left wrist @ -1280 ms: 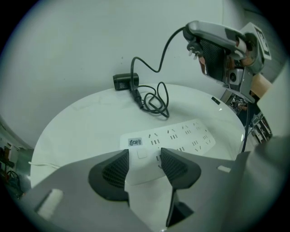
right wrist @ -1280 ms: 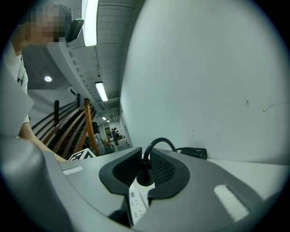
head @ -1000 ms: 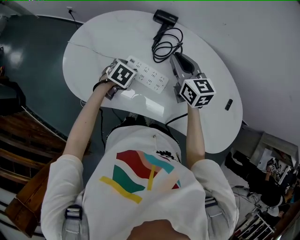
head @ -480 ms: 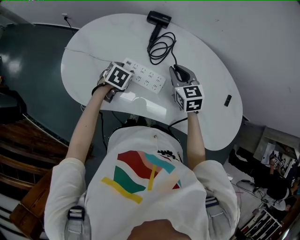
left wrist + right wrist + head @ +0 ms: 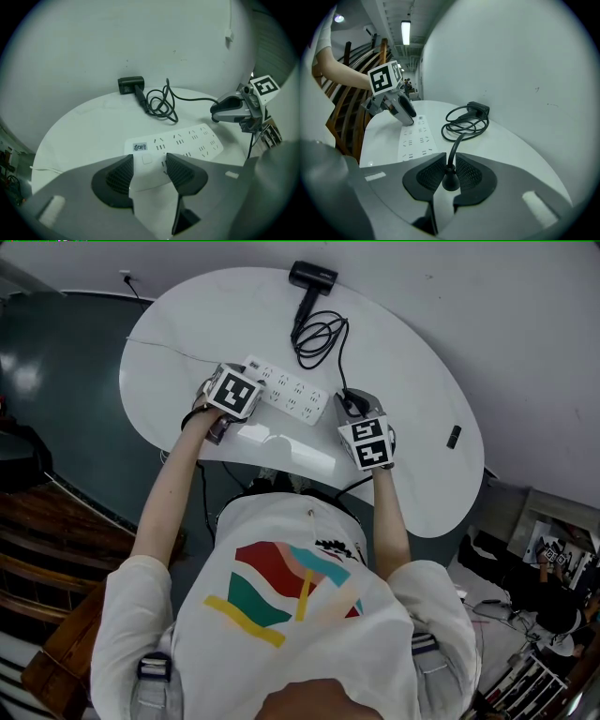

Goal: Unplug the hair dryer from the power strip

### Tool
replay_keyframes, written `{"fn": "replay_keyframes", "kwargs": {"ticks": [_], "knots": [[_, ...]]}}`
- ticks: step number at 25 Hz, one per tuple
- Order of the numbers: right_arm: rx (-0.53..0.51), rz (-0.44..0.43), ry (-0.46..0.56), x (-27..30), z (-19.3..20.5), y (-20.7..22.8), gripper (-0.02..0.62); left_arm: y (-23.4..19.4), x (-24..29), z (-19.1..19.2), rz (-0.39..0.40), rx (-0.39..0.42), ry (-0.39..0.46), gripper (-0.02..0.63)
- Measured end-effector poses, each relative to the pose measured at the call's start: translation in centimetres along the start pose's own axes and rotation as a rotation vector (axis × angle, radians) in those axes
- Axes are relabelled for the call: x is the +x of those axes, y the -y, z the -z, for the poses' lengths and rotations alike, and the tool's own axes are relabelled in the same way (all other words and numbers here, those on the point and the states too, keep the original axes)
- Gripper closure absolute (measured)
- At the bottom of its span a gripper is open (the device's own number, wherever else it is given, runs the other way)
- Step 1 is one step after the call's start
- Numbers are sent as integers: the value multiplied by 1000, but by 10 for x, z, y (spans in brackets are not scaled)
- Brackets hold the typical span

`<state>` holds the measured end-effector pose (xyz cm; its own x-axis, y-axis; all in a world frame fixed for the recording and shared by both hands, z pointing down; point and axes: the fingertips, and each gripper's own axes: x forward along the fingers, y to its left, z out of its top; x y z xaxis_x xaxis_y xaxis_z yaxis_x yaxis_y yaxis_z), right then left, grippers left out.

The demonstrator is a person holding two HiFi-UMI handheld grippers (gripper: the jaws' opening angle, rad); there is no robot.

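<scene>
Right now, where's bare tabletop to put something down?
Free: wide table patch left of the cord coil, beyond the power strip; also right side, between coil and small black object. Crowded: strip's right end, at the plug.

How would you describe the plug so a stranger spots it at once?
On the white table, follow the black cord from the hair dryer. The plug is the black knob at its end, pinched in the right gripper beside the white strip.

I get soft, even light on the white desk (image 5: pixel 187 338), with a pale glare patch by its near edge. A ceiling lamp (image 5: pixel 406 32) blazes. Both gripper views bow and go black at the corners, and the right tool (image 5: pixel 449 174) looks soft up close.
</scene>
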<state>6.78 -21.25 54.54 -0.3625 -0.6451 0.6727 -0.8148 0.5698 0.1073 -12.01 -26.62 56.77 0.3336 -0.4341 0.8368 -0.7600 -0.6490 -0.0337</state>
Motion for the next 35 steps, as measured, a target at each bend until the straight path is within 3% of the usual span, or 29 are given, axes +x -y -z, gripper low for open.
{"fn": "replay_keyframes", "kwargs": {"ticks": [9,16,19,21,25,29,35], "knots": [[8,-31,-58,2,26,-10,518,6,3,13,28,-33,-44,387],[31,-41,-63,3,29,-14,517,0,-3,1,-2,2,-3,387],[31,-45,-71,3,30,-16,508,3,6,13,23,-35,-31,387],[33,-45,-68,2,30,-16,499,5,10,17,34,-47,-39,387],[42,-37,-55,0,28,-14,480,0,-3,0,-8,4,2,387],[48,-28,-47,-5,26,-11,479,6,9,20,29,-44,-52,387],[75,0,-6,-19,16,-6,480,7,8,22,34,-44,-53,388]]}}
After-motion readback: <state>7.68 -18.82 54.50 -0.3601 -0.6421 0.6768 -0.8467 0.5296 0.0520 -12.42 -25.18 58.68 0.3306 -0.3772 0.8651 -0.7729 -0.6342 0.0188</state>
